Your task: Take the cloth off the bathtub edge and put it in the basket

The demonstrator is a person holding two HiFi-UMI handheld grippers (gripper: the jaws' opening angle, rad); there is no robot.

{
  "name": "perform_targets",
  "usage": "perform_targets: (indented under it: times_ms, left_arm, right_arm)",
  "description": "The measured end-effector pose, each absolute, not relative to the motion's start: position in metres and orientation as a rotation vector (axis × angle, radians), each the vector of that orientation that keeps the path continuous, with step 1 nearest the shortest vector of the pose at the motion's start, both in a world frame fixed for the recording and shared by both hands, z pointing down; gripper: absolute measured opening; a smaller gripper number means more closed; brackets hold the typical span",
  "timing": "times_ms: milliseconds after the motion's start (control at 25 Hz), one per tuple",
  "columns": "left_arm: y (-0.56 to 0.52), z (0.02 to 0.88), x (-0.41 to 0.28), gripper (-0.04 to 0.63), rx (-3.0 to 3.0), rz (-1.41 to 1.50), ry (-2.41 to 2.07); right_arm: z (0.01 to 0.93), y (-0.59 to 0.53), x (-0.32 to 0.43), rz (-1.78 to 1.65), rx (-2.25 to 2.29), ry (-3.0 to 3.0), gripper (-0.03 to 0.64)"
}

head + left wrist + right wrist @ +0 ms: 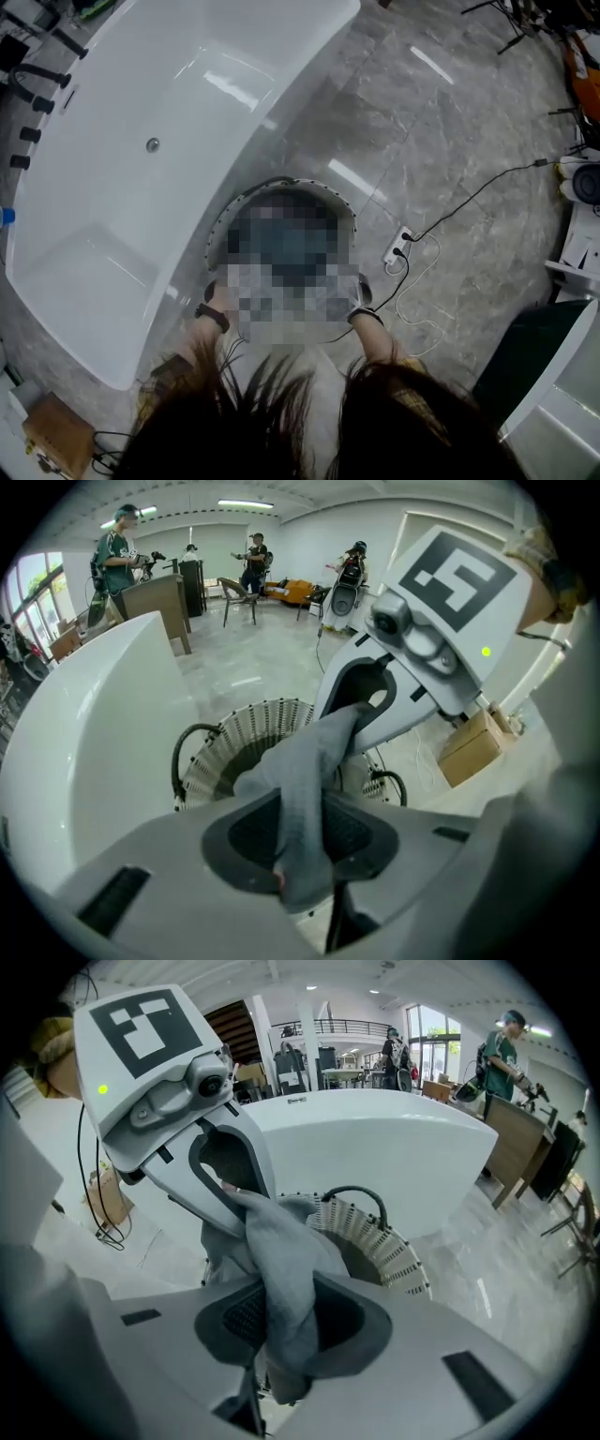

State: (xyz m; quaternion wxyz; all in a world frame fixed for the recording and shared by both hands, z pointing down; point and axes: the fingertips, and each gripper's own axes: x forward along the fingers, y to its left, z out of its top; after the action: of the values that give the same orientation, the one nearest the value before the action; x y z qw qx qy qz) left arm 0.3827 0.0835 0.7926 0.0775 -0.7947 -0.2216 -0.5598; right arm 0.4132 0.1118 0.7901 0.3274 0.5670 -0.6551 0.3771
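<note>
A grey cloth (309, 761) hangs stretched between both grippers, just above the round white slatted basket (239, 738). My left gripper (305, 841) is shut on one end of it. In the right gripper view my right gripper (281, 1326) is shut on the other end of the cloth (281, 1241), with the basket (380, 1237) below and the white bathtub (375, 1138) behind. In the head view the basket (281, 187) stands on the floor beside the bathtub (112, 178). A blurred patch there hides the grippers and cloth; only my hands (214, 314) show at its edge.
A power strip (397, 248) with white and black cables lies on the grey floor right of the basket. Black taps (33, 89) stand at the tub's far left. A cardboard box (473, 747) sits nearby. Several people stand far back in the room.
</note>
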Motion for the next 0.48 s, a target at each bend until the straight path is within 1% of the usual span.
perform_targets:
  times_ms: [480]
  left_arm:
    - [0.08, 0.87, 0.375, 0.101, -2.323, -1.825, -0.681]
  right_arm:
    - [0.868, 0.108, 0.41, 1.125, 1.362, -1.703, 0.098]
